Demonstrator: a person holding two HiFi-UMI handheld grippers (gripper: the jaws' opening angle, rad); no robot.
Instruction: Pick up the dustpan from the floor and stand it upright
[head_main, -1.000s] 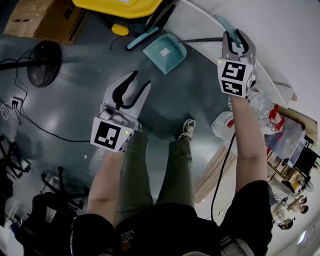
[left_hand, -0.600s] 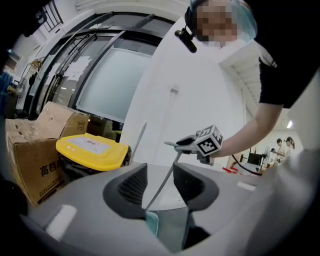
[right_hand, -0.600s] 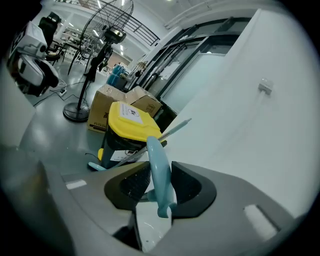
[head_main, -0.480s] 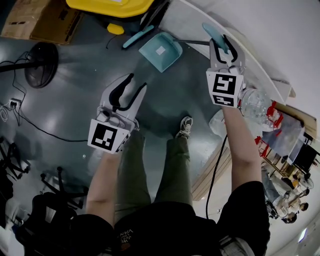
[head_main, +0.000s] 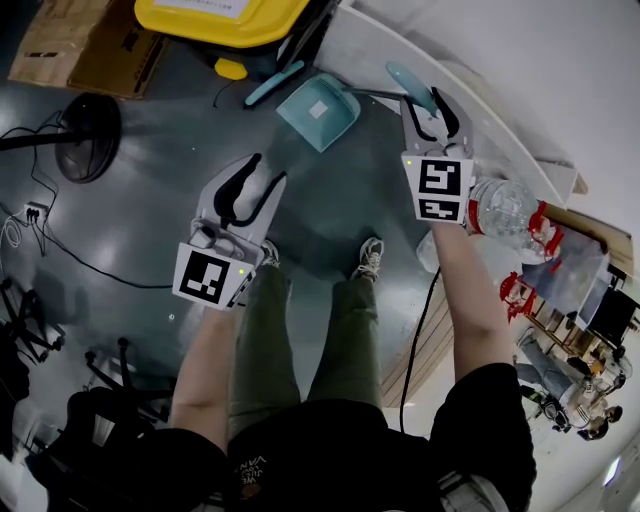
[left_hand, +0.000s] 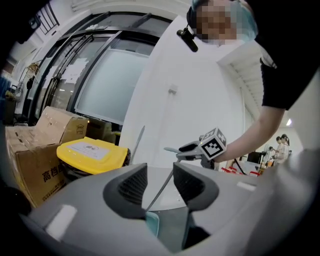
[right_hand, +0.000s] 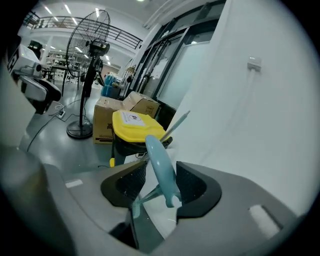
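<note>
Dustpan handle sits between right tongs, just opening, beside the wall; left tongs spread over open floor.

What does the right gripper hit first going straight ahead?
Likely the dustpan handle: it already stands between the open jaws of the right gripper, which have just been opening. Behind it comes the white wall; depth is unclear.

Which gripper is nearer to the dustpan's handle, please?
Right. The right gripper has the dustpan's handle between jaws that have just been opening; the left gripper hangs apart, to its left.
</note>
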